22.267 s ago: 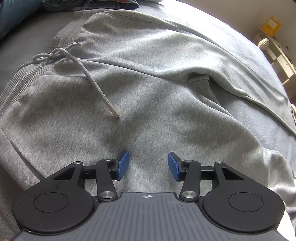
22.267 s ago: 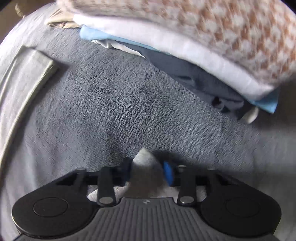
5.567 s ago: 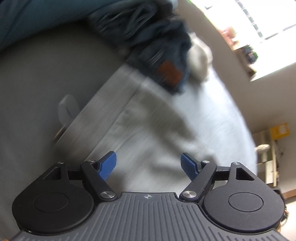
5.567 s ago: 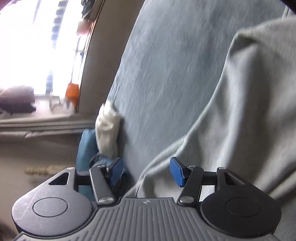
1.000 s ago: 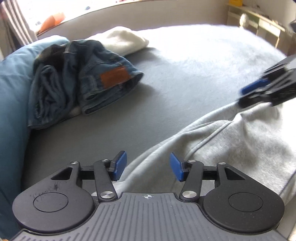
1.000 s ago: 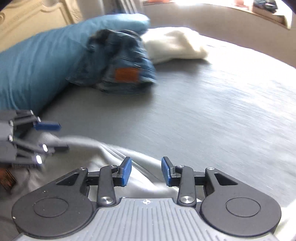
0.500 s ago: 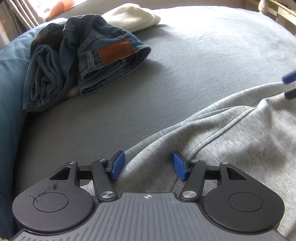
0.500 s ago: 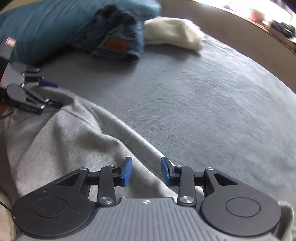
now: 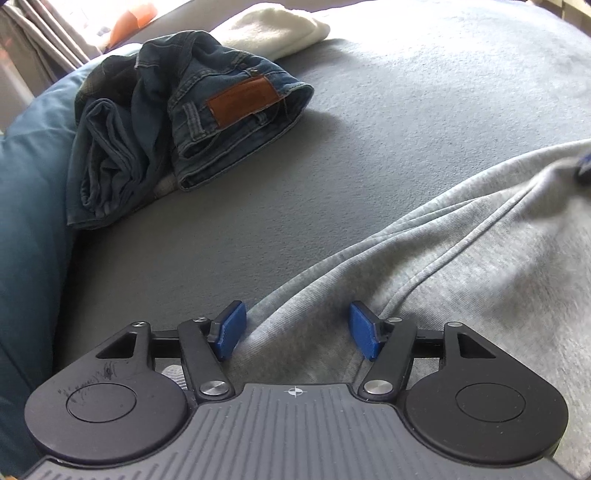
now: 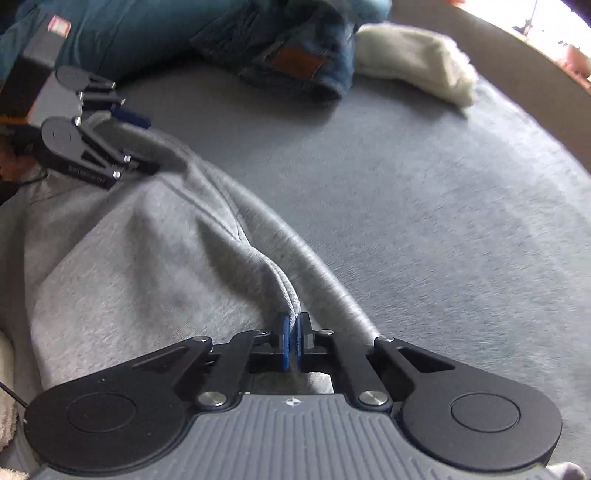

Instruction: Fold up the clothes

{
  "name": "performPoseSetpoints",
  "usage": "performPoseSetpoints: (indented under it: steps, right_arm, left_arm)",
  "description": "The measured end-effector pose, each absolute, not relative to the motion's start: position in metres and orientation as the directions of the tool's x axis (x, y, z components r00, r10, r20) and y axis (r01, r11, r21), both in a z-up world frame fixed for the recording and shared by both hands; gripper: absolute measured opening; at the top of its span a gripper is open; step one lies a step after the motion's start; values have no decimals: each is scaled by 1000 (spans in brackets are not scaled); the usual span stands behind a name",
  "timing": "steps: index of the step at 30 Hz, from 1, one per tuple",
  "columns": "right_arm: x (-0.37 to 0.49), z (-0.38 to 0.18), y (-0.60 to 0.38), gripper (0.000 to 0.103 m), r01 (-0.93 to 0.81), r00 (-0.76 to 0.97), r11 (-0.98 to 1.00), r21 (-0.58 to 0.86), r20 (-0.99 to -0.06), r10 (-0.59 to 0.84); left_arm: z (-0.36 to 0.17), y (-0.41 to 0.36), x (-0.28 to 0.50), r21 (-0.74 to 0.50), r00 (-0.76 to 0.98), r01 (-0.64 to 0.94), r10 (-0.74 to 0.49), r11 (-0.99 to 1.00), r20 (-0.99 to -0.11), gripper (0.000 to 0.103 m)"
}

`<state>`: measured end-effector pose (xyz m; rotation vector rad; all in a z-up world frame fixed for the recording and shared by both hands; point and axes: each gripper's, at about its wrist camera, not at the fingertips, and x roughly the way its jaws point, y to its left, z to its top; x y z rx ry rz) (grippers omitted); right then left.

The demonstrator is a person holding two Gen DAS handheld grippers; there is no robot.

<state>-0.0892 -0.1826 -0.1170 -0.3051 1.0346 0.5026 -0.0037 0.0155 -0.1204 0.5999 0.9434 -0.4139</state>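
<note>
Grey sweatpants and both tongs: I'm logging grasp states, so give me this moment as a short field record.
garment: grey sweatpants, spread on the grey bed cover
right tongs: shut on a bunched fold of the fabric
left tongs: open, fingers straddling the garment's edge
nearby: folded jeans, white towel, blue pillow

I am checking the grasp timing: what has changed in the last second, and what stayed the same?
The right gripper closed its jaws on the folded edge of the grey garment; a second ago they were open over it. The left gripper opened slightly wider and holds nothing. The jeans and white cloth lie as before.
</note>
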Motion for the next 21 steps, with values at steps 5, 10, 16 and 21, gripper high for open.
performPoseSetpoints:
  steps: [5,10,16,21]
  right_arm:
    - [-92,-98,-186,3,-501,494,863,-63,-840,226]
    - [-80,-121,-189,3,-457,502,886,-80,-845,183]
    - [-75,-140,-197,3,-419,466,907,-39,-867,178]
    - [-76,-125,-209,12,-400,425,916,33,-879,217]
  left_arm:
    - [-120,16,-3,317,545,557,-50,768,-837,62]
    - [-124,13,-7,349,570,556,-40,754,-821,62]
    - [-124,12,-9,365,591,543,-36,756,-806,62]
    - [-125,12,-8,361,590,548,-44,754,-806,62]
